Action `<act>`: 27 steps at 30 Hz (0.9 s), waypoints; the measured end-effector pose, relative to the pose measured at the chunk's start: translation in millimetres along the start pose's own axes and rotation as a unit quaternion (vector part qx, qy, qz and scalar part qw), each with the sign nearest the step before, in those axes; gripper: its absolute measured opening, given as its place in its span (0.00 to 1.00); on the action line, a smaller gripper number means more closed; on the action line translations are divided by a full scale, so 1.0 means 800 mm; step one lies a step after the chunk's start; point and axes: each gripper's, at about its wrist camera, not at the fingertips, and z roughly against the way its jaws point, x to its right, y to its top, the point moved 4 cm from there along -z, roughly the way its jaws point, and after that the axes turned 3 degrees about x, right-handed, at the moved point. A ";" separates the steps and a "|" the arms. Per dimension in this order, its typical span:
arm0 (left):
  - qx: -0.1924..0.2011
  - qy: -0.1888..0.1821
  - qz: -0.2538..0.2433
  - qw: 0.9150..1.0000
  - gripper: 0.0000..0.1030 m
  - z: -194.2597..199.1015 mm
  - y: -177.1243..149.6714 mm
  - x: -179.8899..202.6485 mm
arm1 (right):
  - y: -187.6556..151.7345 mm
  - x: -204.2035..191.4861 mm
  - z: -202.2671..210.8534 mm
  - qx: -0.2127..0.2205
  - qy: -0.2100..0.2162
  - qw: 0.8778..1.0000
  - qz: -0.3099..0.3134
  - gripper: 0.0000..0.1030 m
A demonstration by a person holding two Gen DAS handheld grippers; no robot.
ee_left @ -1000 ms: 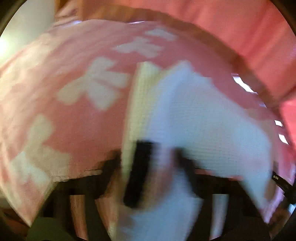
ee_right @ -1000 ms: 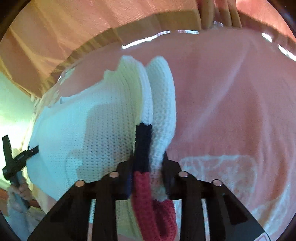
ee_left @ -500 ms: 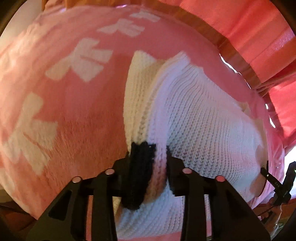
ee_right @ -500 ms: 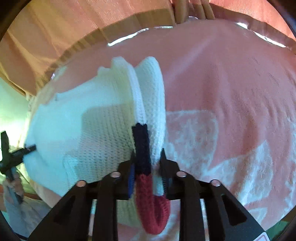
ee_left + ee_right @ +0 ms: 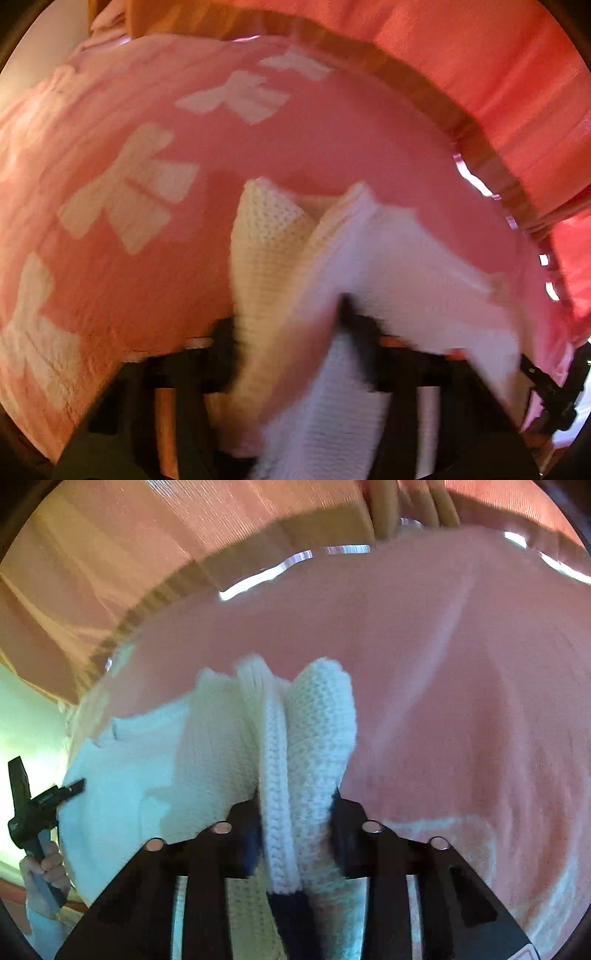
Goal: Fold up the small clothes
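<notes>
Mid-fold: white knit garment (image 5: 306,746) bunched over pink blanket (image 5: 461,701), one edge in each tool. Right tool (image 5: 295,812) jaws closing, nipped narrow on a thick knit fold; left tool (image 5: 291,332) likewise closing on its edge, view blurred. Next, I judge: carry both edges across together, lay flat, release

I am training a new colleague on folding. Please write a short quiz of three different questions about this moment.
1. True or false: the white knitted garment lies flat and untouched on the pink blanket with white bow shapes.
2. Which tool has knit between its fingers? A) left tool only B) right tool only C) both
3. Fill in: the hanging band below the right tool is dark ____.

Key: 1 false; 2 C; 3 blue
</notes>
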 end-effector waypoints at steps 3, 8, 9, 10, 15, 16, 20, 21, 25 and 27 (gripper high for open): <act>0.025 0.001 -0.025 0.999 0.28 0.013 0.007 0.016 | 0.012 -0.016 0.037 0.057 0.000 0.998 0.025 0.23; 0.017 0.027 -0.021 0.999 0.39 -0.015 0.004 0.007 | 0.001 0.023 -0.010 0.013 -0.062 0.998 0.006 0.44; 0.017 0.030 -0.022 0.999 0.39 -0.012 0.006 0.009 | 0.003 0.025 -0.002 0.021 -0.068 0.997 0.001 0.45; 0.019 0.027 -0.021 0.999 0.39 -0.002 0.007 0.011 | 0.006 0.017 0.012 0.033 -0.082 0.996 0.007 0.45; 0.070 0.028 -0.030 0.997 0.60 0.059 -0.007 0.014 | -0.004 -0.075 0.107 0.167 -0.074 0.975 0.124 0.44; 0.077 0.036 -0.038 0.996 0.63 0.067 -0.013 0.014 | -0.012 -0.095 0.109 0.167 -0.051 0.974 0.141 0.27; 0.080 0.059 -0.056 0.993 0.65 0.081 -0.039 0.012 | -0.064 -0.166 0.083 0.117 0.016 0.970 0.212 0.01; 0.076 0.055 -0.055 0.994 0.65 0.080 -0.043 0.012 | -0.075 -0.180 0.070 0.102 0.023 0.968 0.228 0.01; 0.071 0.059 -0.053 0.994 0.65 0.077 -0.046 0.007 | -0.105 -0.219 0.014 0.050 0.031 0.962 0.266 0.00; 0.067 0.061 -0.051 0.995 0.65 0.075 -0.046 0.003 | -0.112 -0.227 -0.002 0.039 0.027 0.962 0.270 0.00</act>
